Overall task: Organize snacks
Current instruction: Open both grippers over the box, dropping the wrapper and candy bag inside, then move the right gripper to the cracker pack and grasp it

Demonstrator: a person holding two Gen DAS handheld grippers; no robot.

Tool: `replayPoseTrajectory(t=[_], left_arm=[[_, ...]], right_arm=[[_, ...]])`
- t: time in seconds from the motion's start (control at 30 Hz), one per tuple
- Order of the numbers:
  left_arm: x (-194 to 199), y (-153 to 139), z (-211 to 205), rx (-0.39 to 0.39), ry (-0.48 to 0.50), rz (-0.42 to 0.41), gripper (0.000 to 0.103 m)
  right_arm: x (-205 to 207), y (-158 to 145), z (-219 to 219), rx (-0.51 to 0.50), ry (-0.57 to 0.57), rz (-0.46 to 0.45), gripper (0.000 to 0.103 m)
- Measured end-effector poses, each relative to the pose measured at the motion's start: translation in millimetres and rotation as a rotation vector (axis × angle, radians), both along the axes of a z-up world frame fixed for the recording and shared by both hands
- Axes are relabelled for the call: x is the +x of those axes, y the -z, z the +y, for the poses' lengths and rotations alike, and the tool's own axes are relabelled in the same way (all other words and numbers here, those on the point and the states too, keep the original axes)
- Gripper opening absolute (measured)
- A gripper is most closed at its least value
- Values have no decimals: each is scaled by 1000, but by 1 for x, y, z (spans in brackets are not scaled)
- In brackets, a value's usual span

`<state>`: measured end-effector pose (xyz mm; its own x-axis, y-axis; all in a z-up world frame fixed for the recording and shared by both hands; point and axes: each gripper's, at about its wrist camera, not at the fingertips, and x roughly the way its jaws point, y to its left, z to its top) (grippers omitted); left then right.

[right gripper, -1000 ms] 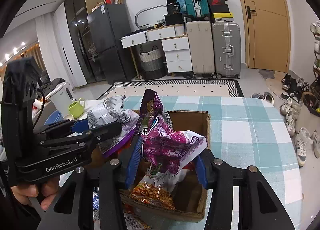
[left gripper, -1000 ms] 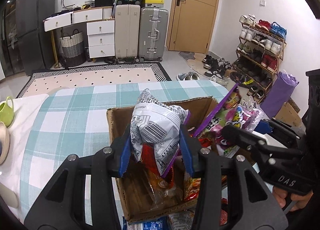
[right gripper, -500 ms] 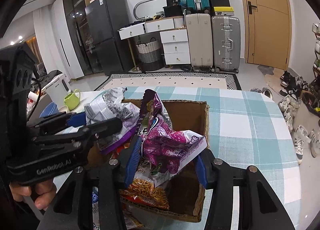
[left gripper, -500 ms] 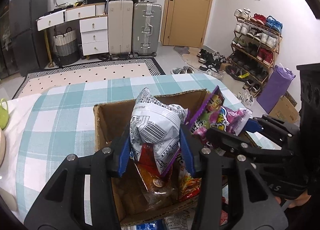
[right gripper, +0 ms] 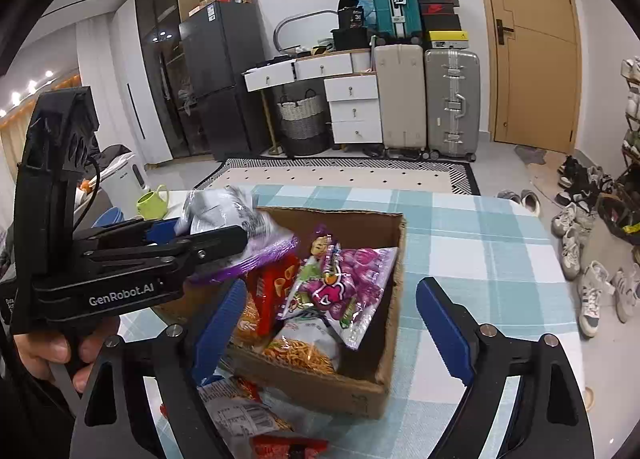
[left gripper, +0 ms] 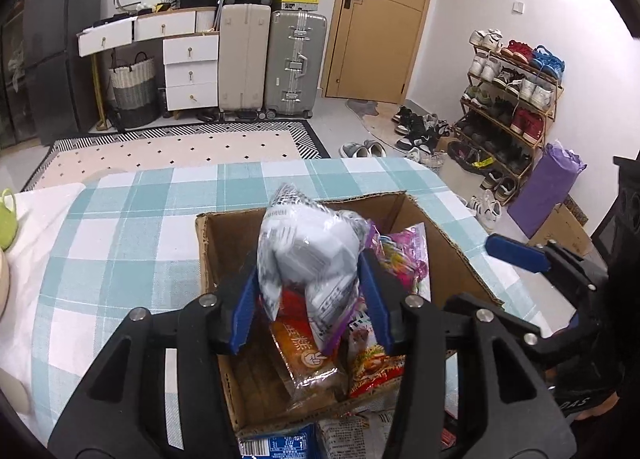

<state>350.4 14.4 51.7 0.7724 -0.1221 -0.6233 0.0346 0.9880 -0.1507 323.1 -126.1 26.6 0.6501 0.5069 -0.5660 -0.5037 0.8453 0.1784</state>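
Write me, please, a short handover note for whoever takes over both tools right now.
Left tool: shut on the white snack bag, held over the cardboard box.
Right tool: open, holding nothing, just in front of the box.
Done: the purple snack bag lies in the box on the other packets.
Left: drop the white bag in, then gather the loose packets on the table in front of the box.

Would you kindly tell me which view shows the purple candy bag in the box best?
The right wrist view: the purple candy bag lies fully exposed atop the snacks in the cardboard box. In the left wrist view only a pink sliver shows behind the grey-white bag.
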Motion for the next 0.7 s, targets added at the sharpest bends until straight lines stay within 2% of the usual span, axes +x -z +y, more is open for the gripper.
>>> replayPoseTrajectory(t=[0.03,0.13,0.23,0.33,0.7], left_arm=[[-2,-2,-1,6,1,0,53],[-13,-7,-2,10,6,-5,84],[-31,-14,-4,33,25,-20,88],[-52,-20,-5,52,16,-28,102],[-118,-22,5,27,-58,-7,102]], right_arm=[[-2,-1,-4,5,10,2,97],[-8,-3,-14,11,28,10,102],[-17,-4,-25,26,47,17,102],[-27,-4,-34,37,54,27,102],[-68,7,-54,56,77,77,102]])
